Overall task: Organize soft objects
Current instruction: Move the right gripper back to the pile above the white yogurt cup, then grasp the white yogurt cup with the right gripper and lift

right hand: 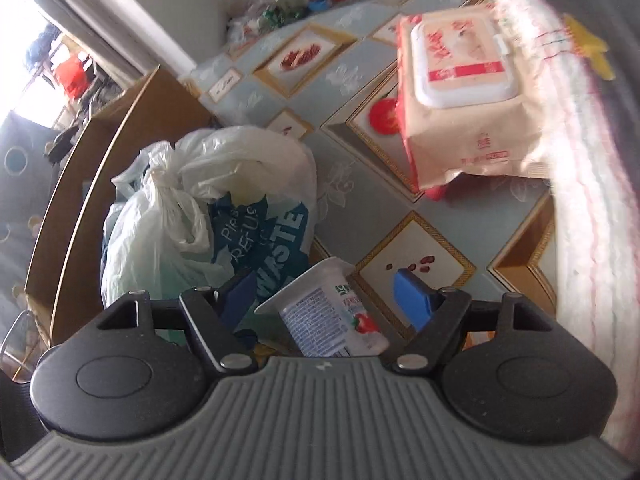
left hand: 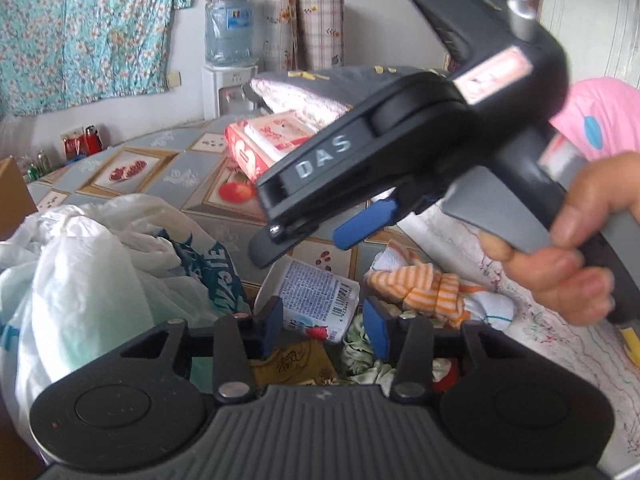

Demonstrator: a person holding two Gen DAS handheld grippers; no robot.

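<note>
The table's blue-grey cloth with fruit pictures (right hand: 344, 76) holds a tied white plastic bag (right hand: 208, 208), a pink wipes pack (right hand: 468, 96), a tipped white yogurt cup (right hand: 328, 308) and an orange-striped soft cloth (left hand: 424, 284). A water jug (left hand: 229, 32) stands by the wall.

The left gripper (left hand: 324, 328) is half open and empty. The right gripper (right hand: 324, 296) is wide open above the cup. A blurry quilt (right hand: 592, 208) hides the right edge.

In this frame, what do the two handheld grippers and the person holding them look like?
Both grippers have black bodies, a ribbed grey housing, round black discs either side and blue pads on the jaws. The right gripper, seen from the left wrist camera, carries white "DAS" lettering, a green light and a grey trigger under the hand. The person wears a pink top.
</note>
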